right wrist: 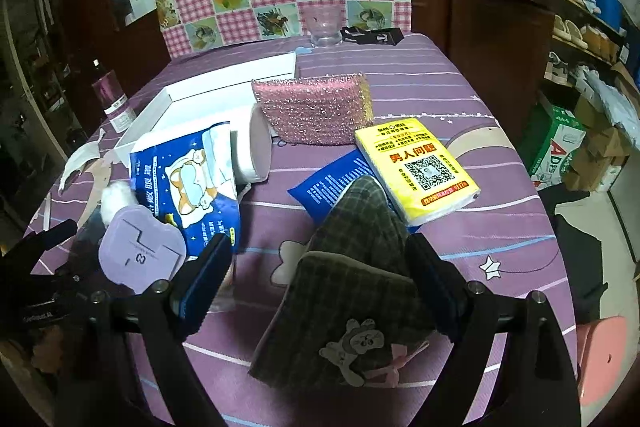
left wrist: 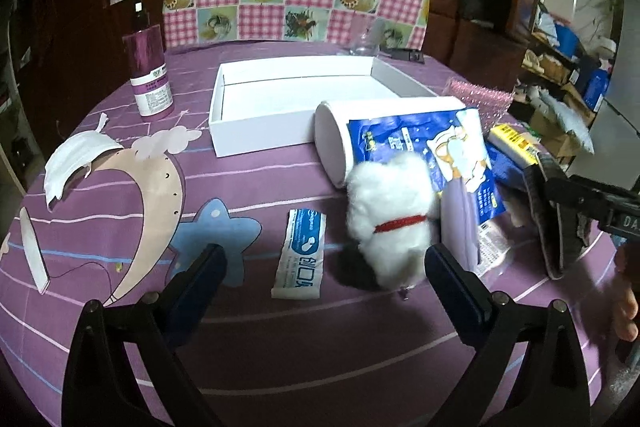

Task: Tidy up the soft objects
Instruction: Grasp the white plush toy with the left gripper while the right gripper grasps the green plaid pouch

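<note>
Our left gripper [left wrist: 326, 269] hangs spread near the blurred white plush toy [left wrist: 390, 217]; our right gripper [right wrist: 320, 273] straddles, perhaps pinches, the plaid slipper [right wrist: 352, 307] at the table's [right wrist: 500, 227] near edge.

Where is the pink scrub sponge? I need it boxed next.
In the right wrist view the pink scrub sponge lies mid-table, just right of the white box, behind the yellow tissue pack and beside the tipped white cylinder.

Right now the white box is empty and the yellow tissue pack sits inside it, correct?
Not quite. The white box is empty, but the yellow tissue pack lies outside it on the purple tablecloth, in front of the pink sponge. The right wrist view shows it.
</note>
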The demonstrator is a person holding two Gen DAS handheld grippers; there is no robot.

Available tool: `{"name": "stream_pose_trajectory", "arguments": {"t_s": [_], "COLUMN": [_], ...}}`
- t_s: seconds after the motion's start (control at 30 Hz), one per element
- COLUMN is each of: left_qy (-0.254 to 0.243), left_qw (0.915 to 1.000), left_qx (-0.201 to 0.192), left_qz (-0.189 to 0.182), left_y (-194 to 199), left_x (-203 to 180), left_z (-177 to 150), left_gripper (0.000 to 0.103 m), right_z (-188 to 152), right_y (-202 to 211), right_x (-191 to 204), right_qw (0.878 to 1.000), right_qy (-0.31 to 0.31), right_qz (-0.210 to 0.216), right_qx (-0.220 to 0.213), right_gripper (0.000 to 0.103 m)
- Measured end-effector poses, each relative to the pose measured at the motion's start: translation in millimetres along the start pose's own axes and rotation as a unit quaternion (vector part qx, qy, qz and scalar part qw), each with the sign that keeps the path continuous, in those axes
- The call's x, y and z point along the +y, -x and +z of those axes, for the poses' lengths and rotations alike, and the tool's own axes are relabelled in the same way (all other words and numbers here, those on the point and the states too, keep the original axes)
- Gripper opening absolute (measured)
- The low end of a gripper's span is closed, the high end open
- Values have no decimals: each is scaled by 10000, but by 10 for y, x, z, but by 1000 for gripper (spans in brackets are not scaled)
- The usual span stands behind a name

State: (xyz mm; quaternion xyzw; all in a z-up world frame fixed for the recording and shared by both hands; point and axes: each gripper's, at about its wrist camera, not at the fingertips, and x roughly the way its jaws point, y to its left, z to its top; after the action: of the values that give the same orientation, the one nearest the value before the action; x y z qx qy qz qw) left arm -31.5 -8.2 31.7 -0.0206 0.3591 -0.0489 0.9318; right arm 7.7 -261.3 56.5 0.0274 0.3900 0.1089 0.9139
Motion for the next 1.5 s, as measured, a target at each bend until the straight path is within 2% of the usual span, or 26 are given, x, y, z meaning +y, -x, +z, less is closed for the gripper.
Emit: {"name": "stream_pose_trajectory", "arguments": {"t_s": [0.5,0.67,0.73,0.83,0.97,1.23,1.33,1.37,1.5], "left_qy": [-32,30,71,115,194,211,214,213,216], "left_qw": [9971,9975,9976,9980,9982,9980,9980,9980,9980], "left_qx": [-448,-428,-432,-381,-353,-384,-384,-384,-379], "left_qz": [-606,-558,-540,-493,-453,-458,-457,-460,-460], "left_y": [171,158,157,134,121,129,130,132,131], "left_x": [-23,-12,3,24,56,56,49,50,50], "left_z": [-6,-14,-13,-7,-11,-7,-4,-2,-2], "left_gripper": [100,100,100,100,100,100,100,100,100], "right_z": [-20,-15,-6,8,-10,-54,-51,-52,-48], "right_y": [-92,90,116,18,-162,-233,-289,-283,-247], "right_x": [45,-16,-52,-78,-43,-34,-36,-43,-107], "right_qw": [9995,9996,9991,9987,9979,9957,9932,9930,9950], "right_qy": [206,4,-78,-98,84,195,249,237,83], "right_qz": [-183,-86,-203,-487,-454,-582,-795,-841,-695], "right_qx": [164,-268,-364,-103,449,693,815,793,714], "right_gripper": [88,88,88,88,88,89,82,76,67]}}
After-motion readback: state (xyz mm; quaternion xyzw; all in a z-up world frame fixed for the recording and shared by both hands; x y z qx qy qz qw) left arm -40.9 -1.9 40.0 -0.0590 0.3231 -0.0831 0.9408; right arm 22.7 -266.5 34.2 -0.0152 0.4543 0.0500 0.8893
